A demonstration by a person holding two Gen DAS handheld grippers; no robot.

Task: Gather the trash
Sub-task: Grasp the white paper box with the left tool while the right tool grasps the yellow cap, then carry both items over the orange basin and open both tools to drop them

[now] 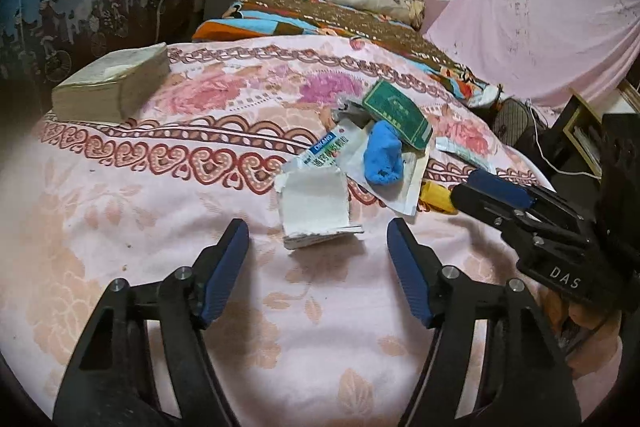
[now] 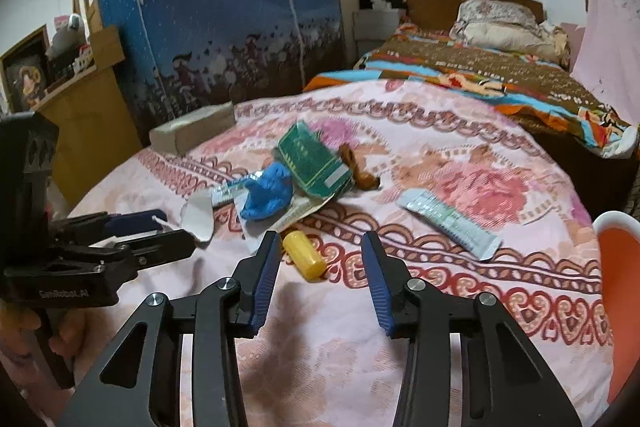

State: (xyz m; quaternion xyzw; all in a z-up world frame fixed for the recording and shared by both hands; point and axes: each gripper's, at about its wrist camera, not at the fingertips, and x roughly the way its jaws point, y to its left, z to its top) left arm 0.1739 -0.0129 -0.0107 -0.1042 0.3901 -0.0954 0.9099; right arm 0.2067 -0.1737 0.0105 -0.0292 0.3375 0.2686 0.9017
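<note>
Beneath both tools lies a pink floral bedspread, the largest surface in view. Far ahead and to the left of the left gripper sits a thick book near the cover's edge.

Directly ahead of the left gripper, whose jaws stand apart with nothing between them, lies a torn white paper box, just beyond the fingertips. Farther ahead, slightly right, the trash pile holds a green carton, a white printed wrapper and a crumpled blue cloth resting on flat paper packaging.

The right gripper is also released, jaws spread. A yellow cap-like cylinder lies on its side just ahead of the gap, nearer the left finger; contact cannot be determined. To the right and ahead of it lies a flattened silver tube, apart from the pile. A small brown scrap sits beyond, beside the green carton.
</note>
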